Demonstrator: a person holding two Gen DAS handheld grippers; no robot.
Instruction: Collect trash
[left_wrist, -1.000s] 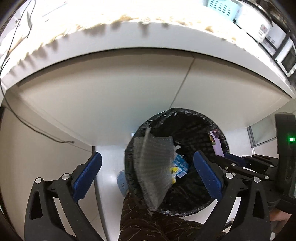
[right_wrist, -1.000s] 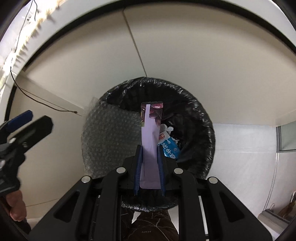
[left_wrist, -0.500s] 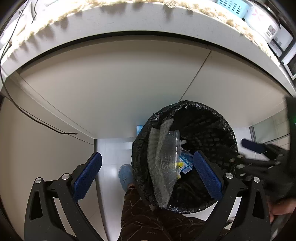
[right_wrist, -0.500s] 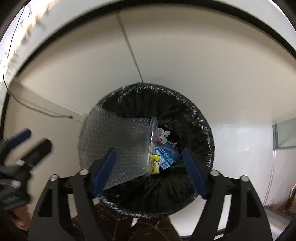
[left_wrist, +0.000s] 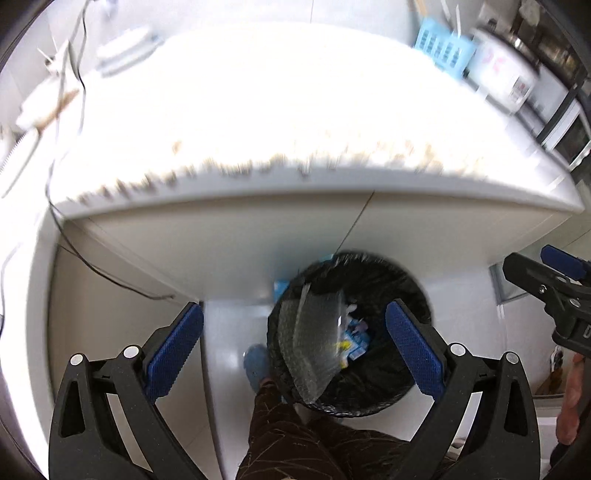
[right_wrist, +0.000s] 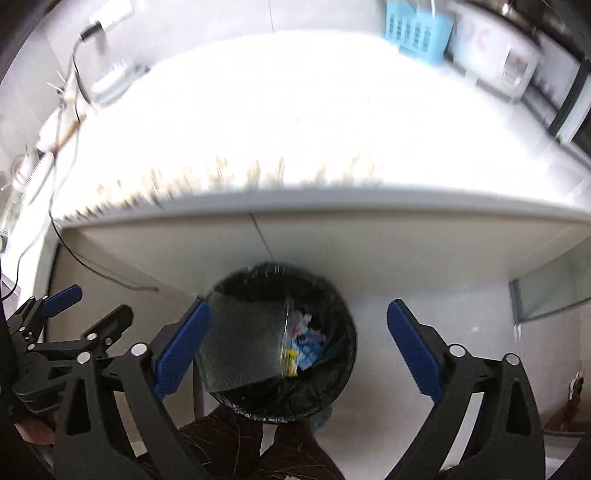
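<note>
A round bin with a black liner (left_wrist: 391, 273) stands on the floor below a white counter; it also shows in the right wrist view (right_wrist: 332, 295). A sheet of bubble wrap (left_wrist: 310, 343) leans inside it (right_wrist: 243, 343), beside blue and yellow wrappers (left_wrist: 351, 341) (right_wrist: 304, 349). My left gripper (left_wrist: 295, 350) is open and empty, high above the bin. My right gripper (right_wrist: 299, 347) is open and empty too, also above the bin. Each gripper shows at the edge of the other's view.
The white counter (left_wrist: 280, 122) is overexposed, with a crumb-strewn front edge. A light blue basket (left_wrist: 441, 48) and a white appliance (left_wrist: 506, 79) stand at its back right. Cables (left_wrist: 74, 55) run at the left. The person's leg (left_wrist: 295, 435) and blue shoe (left_wrist: 256, 363) are beside the bin.
The right gripper opened and dropped the purple wrapper into the bin. Both grippers then rose away from the bin, bringing the countertop into view.
</note>
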